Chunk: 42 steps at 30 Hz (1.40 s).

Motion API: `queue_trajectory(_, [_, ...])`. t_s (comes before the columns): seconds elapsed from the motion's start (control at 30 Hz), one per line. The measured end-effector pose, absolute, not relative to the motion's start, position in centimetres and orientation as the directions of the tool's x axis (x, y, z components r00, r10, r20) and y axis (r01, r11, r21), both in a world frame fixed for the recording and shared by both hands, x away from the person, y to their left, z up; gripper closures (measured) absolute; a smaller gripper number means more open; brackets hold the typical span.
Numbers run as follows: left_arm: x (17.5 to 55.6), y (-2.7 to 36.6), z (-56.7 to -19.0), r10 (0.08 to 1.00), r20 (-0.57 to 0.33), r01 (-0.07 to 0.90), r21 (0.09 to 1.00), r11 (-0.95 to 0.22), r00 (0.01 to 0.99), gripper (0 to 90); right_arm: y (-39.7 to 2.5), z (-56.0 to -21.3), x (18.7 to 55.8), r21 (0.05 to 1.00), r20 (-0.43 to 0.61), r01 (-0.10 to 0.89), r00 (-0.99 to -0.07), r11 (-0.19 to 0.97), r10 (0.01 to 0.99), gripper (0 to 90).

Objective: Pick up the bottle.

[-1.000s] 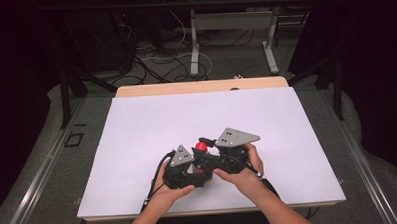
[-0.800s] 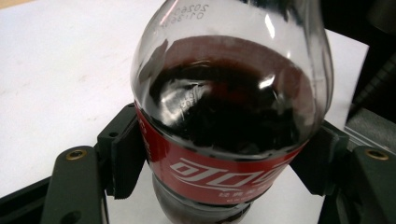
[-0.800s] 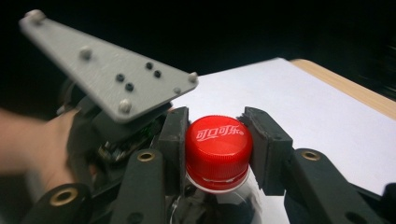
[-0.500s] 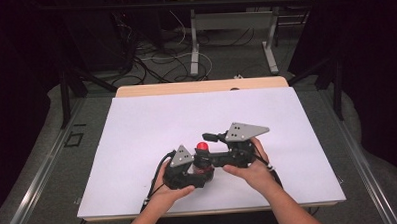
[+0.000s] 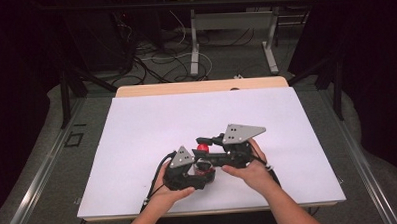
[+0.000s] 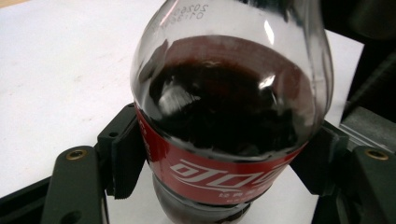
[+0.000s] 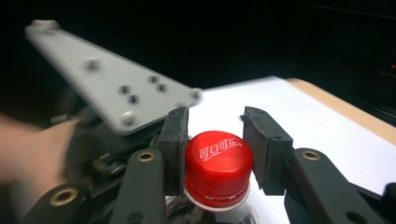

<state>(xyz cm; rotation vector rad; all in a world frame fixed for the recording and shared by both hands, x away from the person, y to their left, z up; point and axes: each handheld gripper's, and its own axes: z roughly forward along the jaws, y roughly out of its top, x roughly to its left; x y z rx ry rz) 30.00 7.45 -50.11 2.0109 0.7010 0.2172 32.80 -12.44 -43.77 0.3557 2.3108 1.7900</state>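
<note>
Nearest the person, the left tool (image 5: 197,168) held a small clear plastic cola bottle with a red label (image 6: 229,121) upright on the white surface (image 5: 137,124); in the left gripper view its two black jaws pressed the label band from both sides, closed on the bottle's lower body, and dark drink filled the bottle up to the shoulder. The bottle stood near the front edge of the surface, a little right of centre.

Over the last second the right tool (image 5: 207,141) had swung. Its grey three-cornered plate first lay close above the left one, then turned and lifted to point out to the right, and the right hand (image 5: 248,170) shifted with it. In the right gripper view the jaws stood on either side of the red screw cap (image 7: 218,161); the left pad (image 7: 175,140) seemed to touch the cap, while a thin gap seemed to remain at the right pad, so whether they truly gripped the cap could not be told. That turn of the hand looked like a twist at the cap, so the work in hand was probably unscrewing it, and it seemed still seated on the neck.

Nothing else lay on the surface to hinder the hands. Farther off, past the wooden far edge (image 5: 200,86), were loose cables on the floor (image 5: 169,58) and the grey legs of another table (image 5: 194,42), well apart from the work.
</note>
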Motion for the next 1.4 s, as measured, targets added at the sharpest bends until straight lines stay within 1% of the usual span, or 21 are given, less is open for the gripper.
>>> queue_trajectory(0.07, [30.1, 7.5, -50.0, 0.566, -0.116, 0.383, 0.843, -0.379, 0.816, 29.7, -12.9, -43.8, 33.2, 0.969, 0.022, 0.099, -0.946, 0.224, 0.325, 60.3])
queue_trajectory(0.13, [30.2, 7.5, -50.0, 0.578, -0.121, 0.387, 0.848, -0.363, 0.807, 29.6, -12.8, -43.8, 32.9, 0.974, 0.031, 0.111, -0.927, 0.196, 0.374, 47.4])
queue_trajectory(0.17, [30.2, 7.6, -50.0, 0.584, -0.117, 0.390, 0.844, -0.368, 0.803, 29.6, -12.7, -43.8, 32.6, 0.973, 0.007, 0.101, -0.911, 0.207, 0.412, 46.8])
queue_trajectory(0.33, [30.2, 7.7, -50.1, 0.594, -0.131, 0.409, 0.838, -0.362, 0.794, 29.7, -11.2, -44.0, 29.9, 0.974, -0.048, 0.093, -0.807, 0.207, 0.589, 53.0])
queue_trajectory(0.43, [30.1, 7.6, -50.1, 0.602, -0.121, 0.407, 0.838, -0.365, 0.789, 29.6, -10.4, -44.1, 29.1, 0.974, -0.044, 0.119, -0.740, 0.194, 0.671, 57.1])
queue_trajectory(0.5, [30.1, 7.6, -50.1, 0.606, -0.112, 0.406, 0.834, -0.373, 0.788, 29.7, -10.3, -44.1, 29.1, 0.973, -0.020, 0.146, -0.721, 0.180, 0.693, 60.2])
queue_trajectory(0.53, [30.1, 7.6, -50.1, 0.606, -0.112, 0.406, 0.834, -0.373, 0.788, 29.7, -10.3, -44.1, 29.1, 0.973, -0.020, 0.146, -0.721, 0.180, 0.693, 60.2])
queue_trajectory(0.63, [30.2, 7.7, -50.1, 0.590, -0.126, 0.405, 0.837, -0.368, 0.797, 29.7, -10.9, -43.9, 30.0, 0.969, -0.006, 0.143, -0.799, 0.200, 0.601, 61.2])
queue_trajectory(0.73, [30.2, 7.7, -50.1, 0.580, -0.129, 0.397, 0.843, -0.363, 0.804, 29.7, -12.1, -43.8, 32.0, 0.969, 0.021, 0.122, -0.906, 0.215, 0.422, 61.5])
queue_trajectory(0.77, [30.1, 7.7, -50.1, 0.569, -0.122, 0.385, 0.846, -0.368, 0.813, 29.7, -12.6, -43.8, 32.7, 0.970, 0.031, 0.110, -0.941, 0.218, 0.337, 61.5])
queue_trajectory(0.8, [30.1, 7.7, -50.0, 0.553, -0.133, 0.382, 0.850, -0.364, 0.823, 29.8, -13.0, -43.7, 33.3, 0.971, 0.020, 0.088, -0.957, 0.224, 0.288, 61.3])
queue_trajectory(0.87, [30.1, 7.6, -49.9, 0.559, -0.120, 0.377, 0.849, -0.371, 0.821, 29.7, -13.5, -43.7, 33.9, 0.973, 0.049, 0.101, -0.968, 0.207, 0.244, 61.0])
queue_trajectory(0.9, [30.1, 7.6, -49.9, 0.559, -0.120, 0.377, 0.849, -0.371, 0.821, 29.7, -13.5, -43.7, 33.9, 0.973, 0.049, 0.101, -0.968, 0.207, 0.244, 61.0])
queue_trajectory(0.93, [30.1, 7.6, -49.9, 0.572, -0.123, 0.384, 0.850, -0.362, 0.811, 29.7, -13.5, -43.5, 33.7, 0.971, 0.052, 0.116, -0.956, 0.209, 0.290, 54.0])
queue_trajectory(0.97, [30.1, 7.7, -49.9, 0.578, -0.121, 0.385, 0.850, -0.360, 0.807, 29.6, -13.3, -43.4, 33.4, 0.972, 0.056, 0.126, -0.944, 0.200, 0.324, 49.8])
queue_trajectory(1.03, [30.2, 7.7, -49.9, 0.590, -0.110, 0.382, 0.851, -0.360, 0.800, 29.7, -12.9, -43.3, 32.3, 0.973, 0.086, 0.166, -0.906, 0.159, 0.415, 49.6])
queue_trajectory(1.13, [30.2, 7.8, -50.0, 0.596, -0.120, 0.398, 0.844, -0.361, 0.794, 29.6, -11.8, -43.3, 30.5, 0.976, 0.053, 0.163, -0.825, 0.147, 0.563, 51.7])
queue_trajectory(1.23, [30.1, 7.7, -50.0, 0.605, -0.119, 0.401, 0.844, -0.356, 0.788, 29.7, -11.0, -43.4, 29.8, 0.972, 0.035, 0.168, -0.795, 0.165, 0.606, 52.5])
queue_trajectory(1.27, [30.0, 7.7, -49.9, 0.601, -0.110, 0.396, 0.841, -0.368, 0.792, 29.7, -10.5, -43.6, 29.5, 0.969, 0.005, 0.166, -0.756, 0.184, 0.654, 55.7])
queue_trajectory(1.33, [30.0, 7.7, -49.9, 0.602, -0.116, 0.400, 0.842, -0.361, 0.790, 29.7, -10.4, -43.7, 29.7, 0.965, 0.013, 0.183, -0.752, 0.190, 0.659, 60.3])
queue_trajectory(1.4, [30.0, 7.8, -49.9, 0.591, -0.126, 0.398, 0.845, -0.357, 0.797, 29.7, -10.6, -43.6, 30.0, 0.965, 0.023, 0.175, -0.800, 0.196, 0.599, 60.8])
